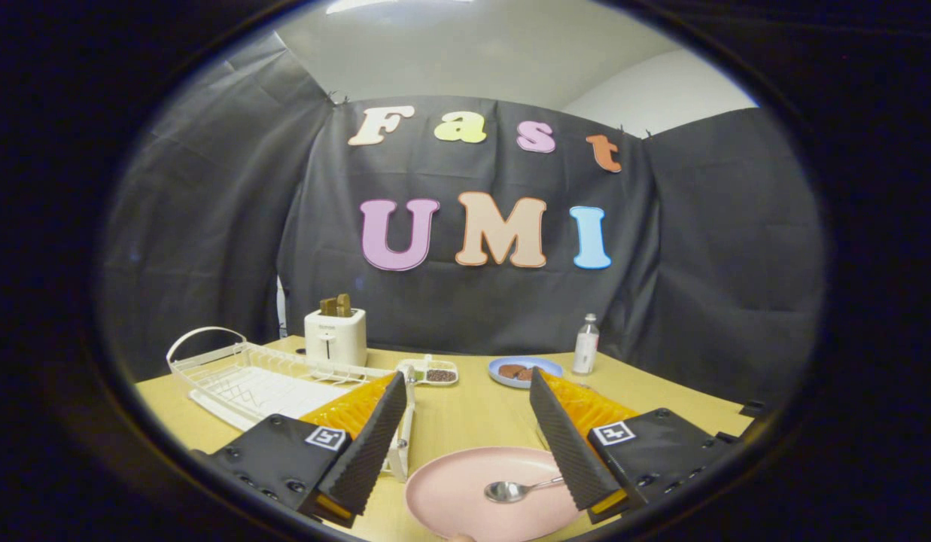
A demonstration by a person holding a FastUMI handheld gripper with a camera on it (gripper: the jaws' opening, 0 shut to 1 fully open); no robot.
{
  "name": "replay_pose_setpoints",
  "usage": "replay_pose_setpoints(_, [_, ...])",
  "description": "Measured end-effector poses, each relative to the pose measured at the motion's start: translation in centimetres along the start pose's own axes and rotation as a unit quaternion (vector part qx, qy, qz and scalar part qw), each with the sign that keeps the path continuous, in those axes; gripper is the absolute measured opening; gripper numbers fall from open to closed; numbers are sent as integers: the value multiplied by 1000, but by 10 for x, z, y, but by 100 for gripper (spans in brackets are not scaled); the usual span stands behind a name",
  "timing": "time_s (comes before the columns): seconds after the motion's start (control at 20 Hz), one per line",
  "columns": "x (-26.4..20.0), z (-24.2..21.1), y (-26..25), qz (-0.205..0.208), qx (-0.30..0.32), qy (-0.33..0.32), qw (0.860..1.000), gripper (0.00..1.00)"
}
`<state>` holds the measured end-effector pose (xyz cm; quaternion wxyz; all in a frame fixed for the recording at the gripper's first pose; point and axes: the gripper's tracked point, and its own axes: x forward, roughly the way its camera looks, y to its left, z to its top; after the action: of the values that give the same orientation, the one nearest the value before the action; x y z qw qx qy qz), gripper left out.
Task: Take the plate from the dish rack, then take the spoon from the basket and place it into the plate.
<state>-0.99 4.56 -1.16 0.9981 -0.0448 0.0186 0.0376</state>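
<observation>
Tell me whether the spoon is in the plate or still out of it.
In. The spoon lies with its bowl on the pink plate, between the fingers of the open gripper, which hold nothing; its handle runs behind the right finger.

The hand-held gripper (465, 421) has its fingers spread wide, with bare worktop (473, 410) between and ahead of them. Below the fingers lies the pink plate (465, 497) with the spoon (514, 491) resting in it. The dish rack (262, 380) blocks the left side. Beyond the fingers, the toaster (336, 336), small tray (435, 372), blue plate (521, 371) and bottle (585, 345) line the far edge.
</observation>
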Motion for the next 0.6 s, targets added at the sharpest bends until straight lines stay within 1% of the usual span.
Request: replay_pose_setpoints(0.6, [0,-5,-8,-13,9,9,1000,100])
